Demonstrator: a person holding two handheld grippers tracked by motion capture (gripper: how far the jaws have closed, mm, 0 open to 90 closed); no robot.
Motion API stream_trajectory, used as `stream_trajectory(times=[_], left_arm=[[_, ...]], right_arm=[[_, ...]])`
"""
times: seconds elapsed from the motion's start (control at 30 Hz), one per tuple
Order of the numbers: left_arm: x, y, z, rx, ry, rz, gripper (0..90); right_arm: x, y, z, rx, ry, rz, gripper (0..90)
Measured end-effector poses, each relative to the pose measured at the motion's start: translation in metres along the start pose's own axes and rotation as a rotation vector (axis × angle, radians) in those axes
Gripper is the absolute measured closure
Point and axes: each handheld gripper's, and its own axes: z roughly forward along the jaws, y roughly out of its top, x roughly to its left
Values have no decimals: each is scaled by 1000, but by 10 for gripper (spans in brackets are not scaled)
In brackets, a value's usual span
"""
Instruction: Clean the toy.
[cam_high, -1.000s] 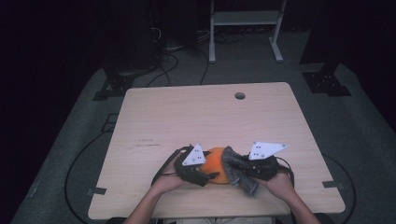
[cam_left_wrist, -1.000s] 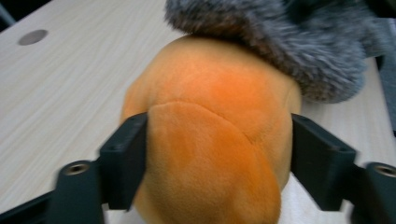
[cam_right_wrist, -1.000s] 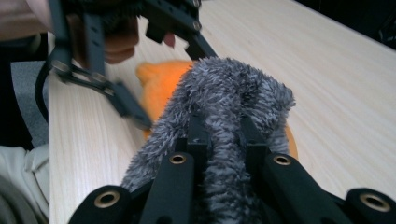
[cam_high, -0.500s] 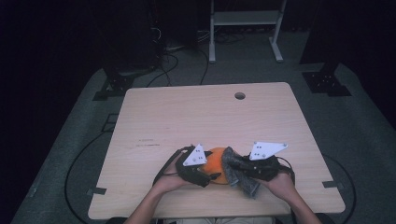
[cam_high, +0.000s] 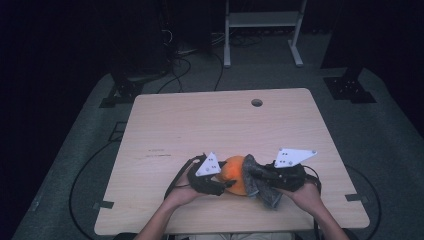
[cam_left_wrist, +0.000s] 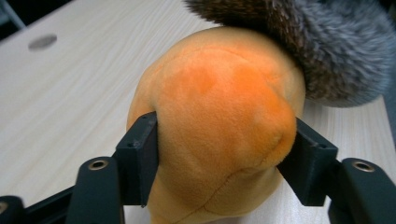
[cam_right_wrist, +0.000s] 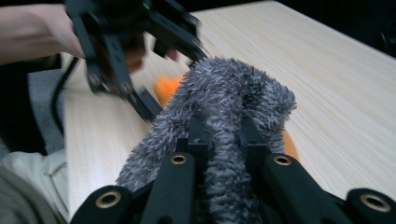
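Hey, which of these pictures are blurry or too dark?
High view: dim, the room around the pale wooden table nearly black. Left gripper view: bright and sharp on the orange plush toy. Right gripper view: grey fuzzy cloth fairly sharp, the left gripper beyond it smeared.

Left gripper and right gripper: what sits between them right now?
In the high view, the orange plush and the grey furry cloth lie between the left gripper and right gripper; each is clamped, the cloth draped against the plush.
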Motion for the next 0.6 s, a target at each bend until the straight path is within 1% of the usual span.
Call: stream_trajectory(times=[0.03, 0.07, 0.13, 0.2, 0.23, 0.27, 0.3, 0.33, 0.37, 0.4, 0.47, 0.5, 0.53, 0.6], left_arm=[[-4, 2, 0, 4, 8, 36, 375], [-7, 3, -1, 11, 14, 71, 377], [-5, 1, -1, 0, 3, 49, 383], [-3, 1, -1, 1, -4, 44, 383], [-3, 1, -1, -1, -3, 44, 383], [-4, 2, -1, 2, -2, 51, 383], [-5, 3, 0, 4, 0, 54, 383], [-5, 4, 0, 6, 2, 60, 383], [-5, 4, 0, 6, 2, 60, 382], [-8, 6, 1, 10, 10, 71, 380], [-12, 7, 2, 23, 21, 102, 377], [-12, 7, 2, 23, 21, 102, 375], [-12, 7, 1, 29, 23, 110, 375], [-9, 4, 0, 29, 9, 96, 377]], right_arm=[[6, 4, 4, 12, 4, -23, 789], [7, 3, 6, 23, 0, -36, 789], [3, 0, 5, 34, -7, -32, 790], [-4, -4, 2, 51, -36, -19, 790], [-7, -6, 1, 52, -40, -8, 790], [-9, -6, -1, 44, -33, 4, 791], [-8, -5, -2, 34, -25, 5, 790], [-5, -3, -2, 25, -15, -4, 790], [-5, -3, -2, 25, -15, -4, 790], [2, 4, 2, 6, 17, -22, 789], [10, 9, 8, 8, 32, -52, 789], [10, 9, 8, 8, 32, -52, 789], [12, 10, 12, 11, 39, -62, 790], [9, 8, 12, 9, 39, -50, 791]])
